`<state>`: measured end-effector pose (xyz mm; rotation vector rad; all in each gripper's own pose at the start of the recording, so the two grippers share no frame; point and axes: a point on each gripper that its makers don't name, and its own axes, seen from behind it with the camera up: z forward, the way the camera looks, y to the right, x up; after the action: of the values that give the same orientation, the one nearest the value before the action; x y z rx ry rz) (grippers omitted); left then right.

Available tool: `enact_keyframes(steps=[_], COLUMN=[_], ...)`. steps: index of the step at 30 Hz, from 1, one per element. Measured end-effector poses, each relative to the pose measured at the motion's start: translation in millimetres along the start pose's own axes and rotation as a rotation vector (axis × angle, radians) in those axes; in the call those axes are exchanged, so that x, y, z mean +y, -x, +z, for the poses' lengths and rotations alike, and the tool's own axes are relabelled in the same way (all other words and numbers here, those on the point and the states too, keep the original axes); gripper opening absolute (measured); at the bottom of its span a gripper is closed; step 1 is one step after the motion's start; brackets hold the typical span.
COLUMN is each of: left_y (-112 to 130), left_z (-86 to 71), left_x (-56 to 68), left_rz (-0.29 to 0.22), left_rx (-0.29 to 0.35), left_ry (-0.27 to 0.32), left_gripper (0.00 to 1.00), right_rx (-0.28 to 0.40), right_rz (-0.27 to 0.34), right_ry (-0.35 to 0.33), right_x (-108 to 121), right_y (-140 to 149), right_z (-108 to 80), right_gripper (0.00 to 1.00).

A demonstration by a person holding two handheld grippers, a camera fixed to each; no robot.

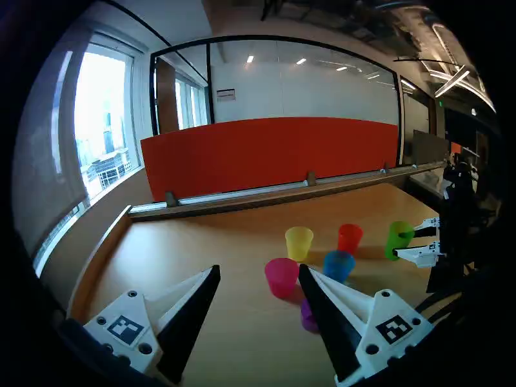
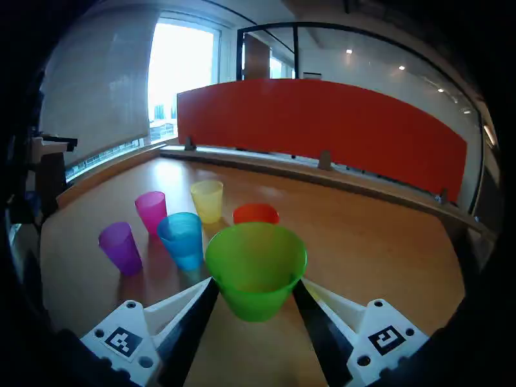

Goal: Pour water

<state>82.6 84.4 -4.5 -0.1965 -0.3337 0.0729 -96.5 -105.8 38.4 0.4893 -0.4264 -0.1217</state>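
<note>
In the left gripper view, the left gripper [image 1: 258,269] reached in from the bottom of the frame. Its two fingers [image 1: 193,303], white with black inner faces, were spread wide with nothing between them. Ahead lay a smooth, pale wooden surface [image 1: 213,245] carrying a cluster of tapered, translucent plastic cups, all upright with their mouths up. A pink cup [image 1: 282,276] stood nearest, just right of centre. A yellow cup [image 1: 298,242] and a red cup [image 1: 349,237] stood behind it, and a blue cup [image 1: 338,264] in front of the red one. A purple cup [image 1: 308,316] was half hidden behind the right-hand finger. At the right edge the green cup [image 1: 398,238] sat between the white fingers of the right gripper [image 1: 419,240], its long axis near vertical and leaning slightly. An orange-red partition [image 1: 271,155] ran across the middle of the frame, with a bright window [image 1: 103,135] at the upper left.

In the right gripper view, the green cup [image 2: 256,269] stood at lower centre, upright and mouth up, wider at its round rim than at its base. The right gripper [image 2: 256,284] pinched it, one finger pressed against each side of its wall. I cannot tell whether its base touched the surface [image 2: 361,245]. Behind it stood the red cup [image 2: 256,213]. To the left were the blue cup [image 2: 182,240], the yellow cup [image 2: 207,200], the pink cup [image 2: 151,211] and, farthest left, the purple cup [image 2: 120,247]. The partition [image 2: 322,122] curved across the upper half, and the window [image 2: 184,71] glared at the upper left.
</note>
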Motion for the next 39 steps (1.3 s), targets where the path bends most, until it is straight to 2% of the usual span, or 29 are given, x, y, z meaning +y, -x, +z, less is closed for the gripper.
enact_keyframes(steps=[8,20,30,39], left_y=[-4,2,17,40], left_z=[5.4,22.0,46.9,76.5], left_x=[20.9,67.7,107.8,131.0], left_rz=[0.015,0.031,0.066,0.099], left_rx=[0.008,-0.001,-0.042,-0.113], left_ry=[0.037,0.115,0.173,0.219], left_gripper=[0.9,0.9,0.9,0.9], right_rx=[0.045,0.057,0.048,0.037], right_rz=[0.004,-0.004,-0.024,-0.029], right_ry=[0.016,0.045,0.052,0.061], right_x=[4,17,22,25], right_y=[-17,-27,-25,-23], right_z=[-25.2,-58.3,-73.4,-82.0], right_gripper=[0.84,0.84,0.84,0.83])
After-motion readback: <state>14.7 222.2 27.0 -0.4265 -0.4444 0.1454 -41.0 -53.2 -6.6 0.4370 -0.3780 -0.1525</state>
